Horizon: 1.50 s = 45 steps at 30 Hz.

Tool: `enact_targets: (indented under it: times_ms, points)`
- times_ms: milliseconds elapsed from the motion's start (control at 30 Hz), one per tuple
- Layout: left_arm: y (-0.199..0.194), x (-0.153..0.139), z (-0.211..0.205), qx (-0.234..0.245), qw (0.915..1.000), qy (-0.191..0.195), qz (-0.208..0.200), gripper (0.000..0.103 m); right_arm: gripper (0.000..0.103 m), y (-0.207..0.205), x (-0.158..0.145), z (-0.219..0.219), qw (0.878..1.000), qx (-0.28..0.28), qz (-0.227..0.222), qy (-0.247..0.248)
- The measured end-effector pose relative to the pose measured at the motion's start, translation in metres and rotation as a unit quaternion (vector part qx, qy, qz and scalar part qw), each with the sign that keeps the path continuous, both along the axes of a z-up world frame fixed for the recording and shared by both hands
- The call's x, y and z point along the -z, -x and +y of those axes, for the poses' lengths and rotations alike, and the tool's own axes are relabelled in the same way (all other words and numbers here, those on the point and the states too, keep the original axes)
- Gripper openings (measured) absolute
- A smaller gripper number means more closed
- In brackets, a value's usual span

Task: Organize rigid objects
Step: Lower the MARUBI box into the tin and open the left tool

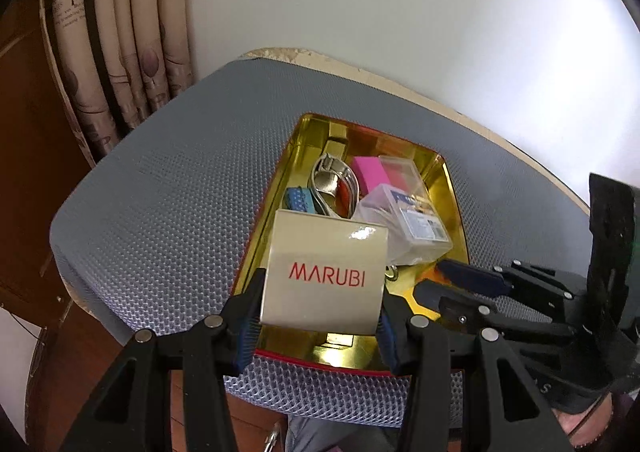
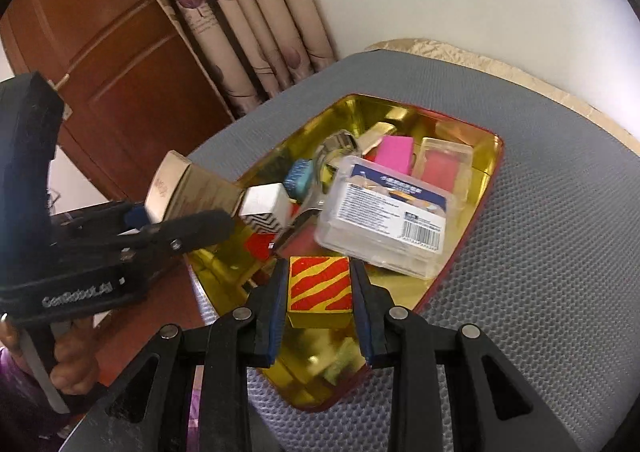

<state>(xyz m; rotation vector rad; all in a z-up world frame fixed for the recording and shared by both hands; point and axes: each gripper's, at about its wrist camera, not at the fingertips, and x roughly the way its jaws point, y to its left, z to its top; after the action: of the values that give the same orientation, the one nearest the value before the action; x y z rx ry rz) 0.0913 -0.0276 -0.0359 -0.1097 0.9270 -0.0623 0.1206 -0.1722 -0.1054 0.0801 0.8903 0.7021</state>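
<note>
Above the gold tin [image 1: 454,187], the left tool [image 1: 320,316] clamps a MARUBI box [image 1: 326,272] and the right tool [image 2: 320,316] a red-striped yellow block [image 2: 320,284]. The step in hand appears to be placement; next, each likely needs a free spot beside the clear case [image 2: 390,215].

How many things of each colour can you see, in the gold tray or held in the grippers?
Beige: 1, the MARUBI box in the left gripper
Red and yellow: 1, the striped block in the right gripper
Pink: 1, the pink block
Blue: 1, the blue brick
Clear: 2, the labelled case and the small clear box
Silver: 1, the watch
Total: 7
</note>
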Motion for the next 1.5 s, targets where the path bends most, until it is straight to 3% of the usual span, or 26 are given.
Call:
enact_targets:
  times_ms: [233, 367, 433, 567, 800, 967, 1100, 1200, 1233, 1267, 1367, 1500]
  points:
    - [0.001, 0.007, -0.008, 0.023, 0.9997, 0.007, 0.011, 0.049, 0.032, 0.011, -0.015, -0.006, 0.999, 0.019, -0.034, -0.013]
    - [0.003, 0.011, -0.021, 0.058, 0.9980, 0.016, 0.017, 0.049, 0.068, 0.022, -0.024, -0.036, 0.990, 0.101, -0.096, 0.013]
    - [0.002, 0.013, -0.027, 0.069, 0.9974, 0.012, 0.018, 0.049, 0.068, 0.020, -0.017, -0.053, 0.981, 0.143, -0.116, 0.053]
    - [-0.003, 0.022, -0.033, 0.072, 0.9969, 0.005, 0.031, 0.049, 0.068, 0.010, 0.006, -0.076, 0.974, 0.180, -0.106, 0.083]
    - [-0.023, 0.042, -0.037, 0.067, 0.9948, 0.018, 0.075, 0.049, 0.069, 0.008, 0.038, -0.070, 0.976, 0.173, -0.086, 0.103]
    - [-0.031, 0.045, -0.055, 0.079, 0.9943, -0.013, 0.070, 0.049, 0.074, 0.008, 0.040, -0.076, 0.977, 0.174, -0.088, 0.088]
    - [-0.049, 0.046, -0.067, 0.096, 0.9924, -0.008, 0.076, 0.049, 0.074, 0.005, 0.042, -0.083, 0.978, 0.182, -0.074, 0.075]
    - [-0.071, 0.062, -0.070, 0.101, 0.9883, 0.018, 0.112, 0.049, 0.074, 0.005, 0.042, -0.083, 0.978, 0.179, -0.074, 0.078]
    - [-0.073, 0.060, -0.071, 0.098, 0.9910, 0.006, 0.092, 0.049, 0.074, 0.005, 0.043, -0.082, 0.978, 0.178, -0.073, 0.080]
    - [-0.074, 0.060, -0.072, 0.093, 0.9913, -0.012, 0.093, 0.049, 0.075, 0.006, 0.043, -0.082, 0.978, 0.177, -0.073, 0.080]
    - [-0.065, 0.059, -0.067, 0.102, 0.9887, 0.009, 0.110, 0.049, 0.077, 0.007, 0.042, -0.083, 0.978, 0.179, -0.074, 0.079]
    - [-0.049, 0.052, -0.050, 0.072, 0.9906, 0.002, 0.116, 0.049, 0.080, 0.006, 0.043, -0.083, 0.979, 0.178, -0.070, 0.078]
